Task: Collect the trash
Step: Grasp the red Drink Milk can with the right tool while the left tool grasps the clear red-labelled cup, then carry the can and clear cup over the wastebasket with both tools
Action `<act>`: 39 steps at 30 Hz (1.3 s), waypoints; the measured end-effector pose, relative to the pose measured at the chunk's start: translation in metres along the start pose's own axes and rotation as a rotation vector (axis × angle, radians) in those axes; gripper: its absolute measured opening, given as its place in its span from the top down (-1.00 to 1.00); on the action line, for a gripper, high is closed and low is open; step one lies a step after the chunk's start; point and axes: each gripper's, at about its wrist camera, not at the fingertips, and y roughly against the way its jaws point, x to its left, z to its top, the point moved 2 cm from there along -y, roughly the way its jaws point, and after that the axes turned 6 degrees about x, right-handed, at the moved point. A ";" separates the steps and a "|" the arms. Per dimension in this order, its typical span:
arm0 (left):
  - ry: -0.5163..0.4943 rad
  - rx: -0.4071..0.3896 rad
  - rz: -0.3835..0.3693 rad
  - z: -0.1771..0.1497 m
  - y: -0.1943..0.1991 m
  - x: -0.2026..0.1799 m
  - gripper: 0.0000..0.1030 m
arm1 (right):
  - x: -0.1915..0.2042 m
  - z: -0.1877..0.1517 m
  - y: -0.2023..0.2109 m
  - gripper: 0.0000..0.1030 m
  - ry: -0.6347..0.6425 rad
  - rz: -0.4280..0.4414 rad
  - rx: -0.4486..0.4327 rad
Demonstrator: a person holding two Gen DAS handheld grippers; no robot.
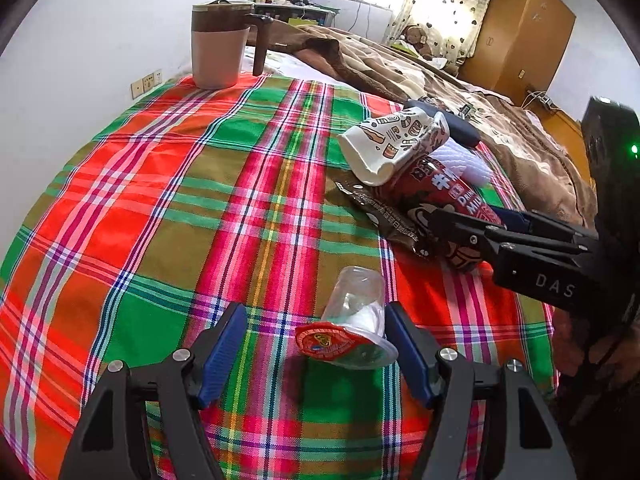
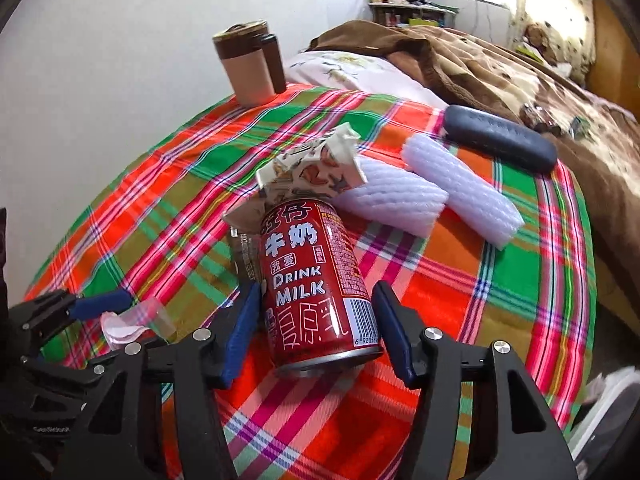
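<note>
On the plaid cloth [image 1: 160, 200]: left gripper [image 1: 312, 344] agape around a jelly cup [image 1: 352, 320], gripping nothing. Right gripper [image 2: 316, 320] agape beside a milk can [image 2: 316, 280]; only its view shows both foam sleeves [image 2: 460, 184].

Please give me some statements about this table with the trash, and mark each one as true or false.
1. The red milk can lies on its side between the fingers of the right gripper. True.
2. The clear plastic cup stands upright. False: it lies tipped over, between the fingers of the left gripper.
3. The brown and beige mug lies on its side. False: it stands upright at the far edge of the plaid cloth.
4. Two white foam sleeves lie beyond the can, near a dark case. True.
5. A crumpled paper cup lies just behind the can. True.
</note>
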 end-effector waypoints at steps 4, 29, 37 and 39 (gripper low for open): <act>-0.020 0.004 -0.002 -0.002 0.000 -0.004 0.07 | -0.001 -0.006 0.004 -0.12 -0.035 -0.007 -0.013; -0.057 -0.101 0.012 -0.020 0.047 -0.039 0.16 | -0.015 -0.052 0.052 -0.08 -0.187 -0.019 -0.110; -0.101 -0.124 0.001 -0.023 0.060 -0.061 0.16 | -0.027 -0.066 0.073 -0.08 -0.237 -0.008 -0.166; -0.118 -0.133 0.002 -0.022 0.064 -0.069 0.16 | -0.031 -0.070 0.079 -0.08 -0.252 -0.007 -0.177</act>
